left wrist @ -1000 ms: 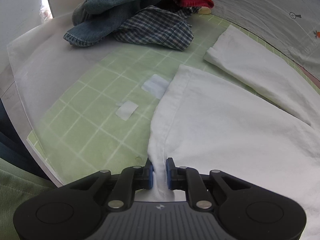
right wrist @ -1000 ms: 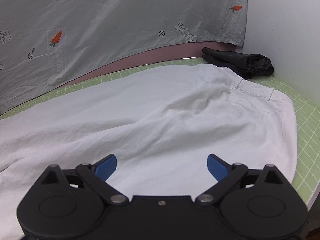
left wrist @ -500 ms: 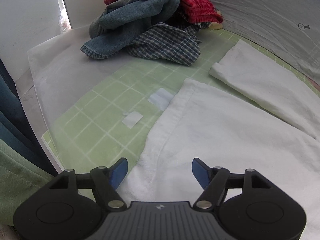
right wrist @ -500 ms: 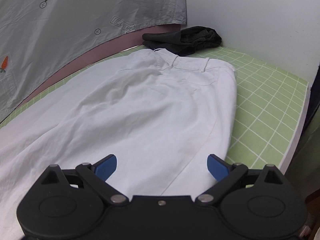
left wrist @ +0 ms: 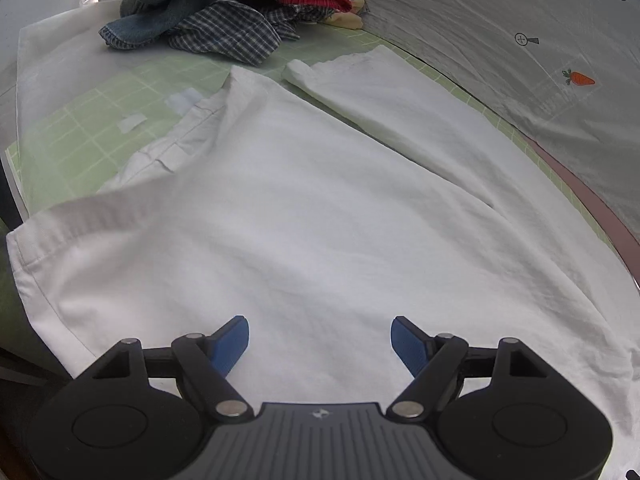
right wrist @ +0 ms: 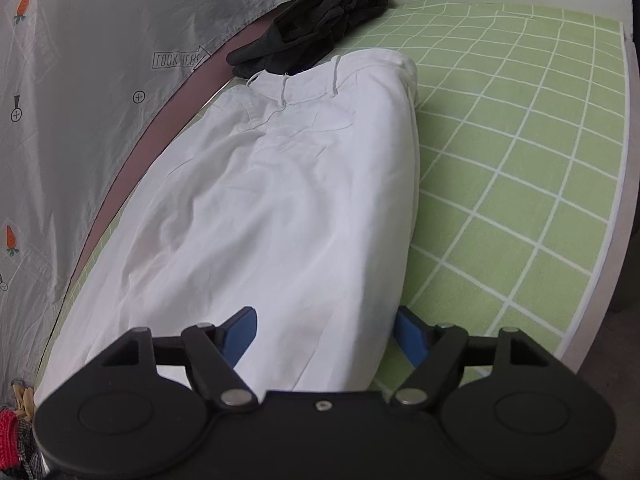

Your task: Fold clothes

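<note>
White trousers [left wrist: 320,200] lie spread on a green grid mat [left wrist: 80,132]. One leg's hem [left wrist: 60,220] lies at the near left, the other leg [left wrist: 380,92] further back. My left gripper [left wrist: 320,340] hovers over the cloth, jaws opening, gripping nothing. In the right wrist view the trousers [right wrist: 288,184] run away to their waistband [right wrist: 320,80]. My right gripper [right wrist: 324,336] sits low at their near right edge. Its jaws are closing with that edge between them, and the pads do not visibly press on it.
A pile of clothes [left wrist: 224,12] in denim, plaid and red sits at the mat's far left corner. A black garment [right wrist: 316,28] lies beyond the waistband. A grey printed sheet [right wrist: 60,120] hangs along the back. Bare mat [right wrist: 520,160] spreads right of the trousers.
My left gripper let go of the trouser hem, opened wide and slid right over the cloth. My right gripper rolled and swung to the trousers' right edge, and its jaws narrowed.
</note>
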The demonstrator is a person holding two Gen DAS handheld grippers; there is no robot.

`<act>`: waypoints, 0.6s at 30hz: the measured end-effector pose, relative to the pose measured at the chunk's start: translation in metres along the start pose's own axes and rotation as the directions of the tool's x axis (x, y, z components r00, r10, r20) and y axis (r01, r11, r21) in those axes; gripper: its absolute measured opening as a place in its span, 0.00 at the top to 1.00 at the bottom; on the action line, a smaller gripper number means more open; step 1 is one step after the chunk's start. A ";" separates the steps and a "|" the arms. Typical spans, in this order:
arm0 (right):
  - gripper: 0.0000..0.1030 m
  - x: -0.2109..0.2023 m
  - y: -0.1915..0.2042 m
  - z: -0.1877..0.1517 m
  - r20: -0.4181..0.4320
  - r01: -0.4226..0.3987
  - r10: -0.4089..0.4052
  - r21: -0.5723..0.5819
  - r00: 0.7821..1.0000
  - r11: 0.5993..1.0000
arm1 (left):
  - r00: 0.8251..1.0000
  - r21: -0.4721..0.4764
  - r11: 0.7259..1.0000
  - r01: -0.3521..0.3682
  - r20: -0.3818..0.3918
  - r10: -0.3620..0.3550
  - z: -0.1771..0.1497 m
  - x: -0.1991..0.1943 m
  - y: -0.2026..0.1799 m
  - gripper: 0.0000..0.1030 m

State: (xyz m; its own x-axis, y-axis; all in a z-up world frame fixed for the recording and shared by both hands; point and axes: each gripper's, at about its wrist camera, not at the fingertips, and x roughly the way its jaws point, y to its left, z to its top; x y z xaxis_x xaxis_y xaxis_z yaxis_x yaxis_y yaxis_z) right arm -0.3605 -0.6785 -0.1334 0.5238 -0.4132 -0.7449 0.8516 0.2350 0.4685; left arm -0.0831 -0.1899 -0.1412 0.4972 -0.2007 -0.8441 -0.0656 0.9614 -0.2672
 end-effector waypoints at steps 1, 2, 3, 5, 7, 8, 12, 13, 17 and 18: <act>0.27 0.000 0.001 0.000 -0.013 -0.011 0.011 -0.003 1.000 1.000 | 1.000 -0.002 1.000 0.008 -0.003 -0.008 -0.005 -0.001 -0.005 0.23; 0.27 0.000 -0.001 0.001 -0.030 -0.032 0.033 0.011 0.999 0.999 | 1.000 -0.001 1.000 0.017 -0.006 -0.017 -0.010 -0.001 -0.011 0.23; 0.27 0.000 -0.002 0.002 -0.048 -0.054 0.055 0.027 0.997 0.998 | 1.000 -0.001 1.000 0.025 -0.008 -0.025 -0.015 -0.002 -0.016 0.23; 0.28 0.001 -0.005 0.002 -0.085 -0.095 0.100 0.064 0.991 0.993 | 0.999 -0.009 0.999 0.044 -0.019 -0.044 -0.024 -0.003 -0.027 0.23; 0.28 0.002 -0.006 0.002 -0.108 -0.121 0.130 0.085 0.986 0.989 | 0.997 -0.024 0.997 0.071 -0.035 -0.071 -0.035 -0.004 -0.035 0.23; 0.28 0.002 -0.006 0.002 -0.114 -0.130 0.139 0.086 0.984 0.988 | 0.995 -0.030 0.996 0.084 -0.045 -0.085 -0.040 -0.004 -0.039 0.23; 0.33 0.001 -0.009 0.003 -0.123 -0.161 0.171 0.092 0.978 0.983 | 0.990 -0.024 0.992 0.122 -0.072 -0.124 -0.058 -0.006 -0.050 0.23; 0.37 0.001 -0.011 0.004 -0.123 -0.167 0.178 0.097 0.976 0.981 | 0.988 -0.023 0.991 0.130 -0.079 -0.132 -0.061 -0.006 -0.052 0.23; 0.38 -0.007 -0.027 0.015 -0.086 -0.147 0.156 0.107 0.984 0.983 | 0.986 0.007 0.989 0.150 -0.082 -0.149 -0.076 -0.005 -0.061 0.22; 0.38 -0.010 -0.031 0.018 -0.071 -0.133 0.140 0.100 0.988 0.986 | 0.986 0.017 0.989 0.149 -0.077 -0.148 -0.079 -0.006 -0.063 0.22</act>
State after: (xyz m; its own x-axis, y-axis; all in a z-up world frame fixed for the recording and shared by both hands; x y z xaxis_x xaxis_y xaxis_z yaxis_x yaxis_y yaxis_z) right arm -0.3922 -0.6974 -0.1322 0.6379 -0.3128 -0.7037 0.7684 0.1983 0.6084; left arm -0.1502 -0.2646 -0.1558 0.4335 -0.3543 -0.8286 0.0242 0.9237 -0.3823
